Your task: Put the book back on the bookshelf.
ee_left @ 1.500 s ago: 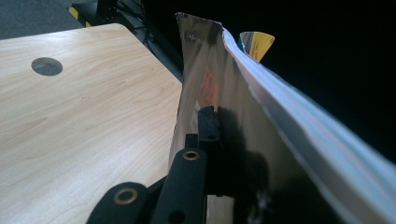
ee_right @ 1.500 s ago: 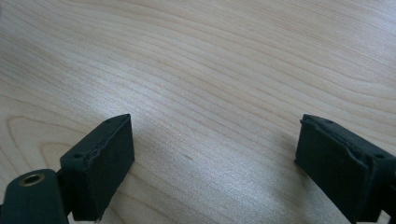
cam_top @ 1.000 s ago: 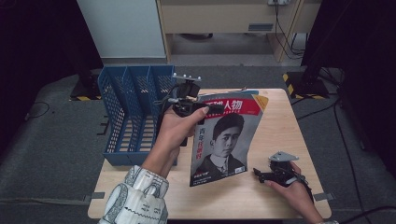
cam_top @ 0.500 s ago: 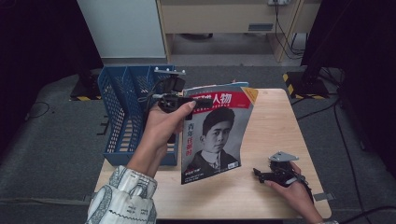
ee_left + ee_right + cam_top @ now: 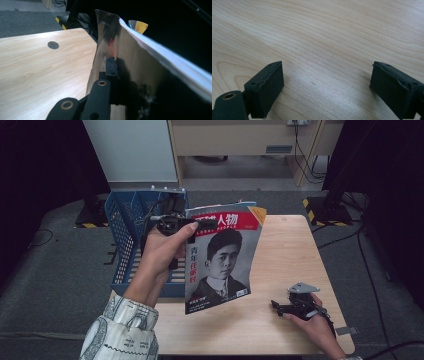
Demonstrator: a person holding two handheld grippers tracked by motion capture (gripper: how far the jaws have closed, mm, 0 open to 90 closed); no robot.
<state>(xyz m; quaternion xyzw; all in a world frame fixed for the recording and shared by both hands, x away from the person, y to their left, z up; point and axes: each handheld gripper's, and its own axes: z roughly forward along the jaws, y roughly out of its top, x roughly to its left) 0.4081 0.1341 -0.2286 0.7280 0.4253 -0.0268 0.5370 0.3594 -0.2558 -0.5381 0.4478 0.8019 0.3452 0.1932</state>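
Glossy magazine [image 5: 222,257] hangs upright off the counter [image 5: 285,270], left claw [image 5: 172,226] clamped on its top corner – probably headed for blue rack [image 5: 122,240] at 9 o'clock – right claw [image 5: 285,307] parked agape, holding nothing.

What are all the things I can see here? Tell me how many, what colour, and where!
magazine: one, red banner over a black-and-white portrait, held up off the table, upright, between table and rack
file rack: one, blue mesh, at the table's left edge
table: one, light wood, centre
cabinet: one, pale grey, behind the rack
floor: grey carpet, all around the table
left gripper: one, black, shut on the magazine's top left edge
right gripper: one, black with a grey plate, jaws open, resting on the table's near right part
left hand: one, around the left gripper, patterned sleeve
right hand: one, on the right gripper
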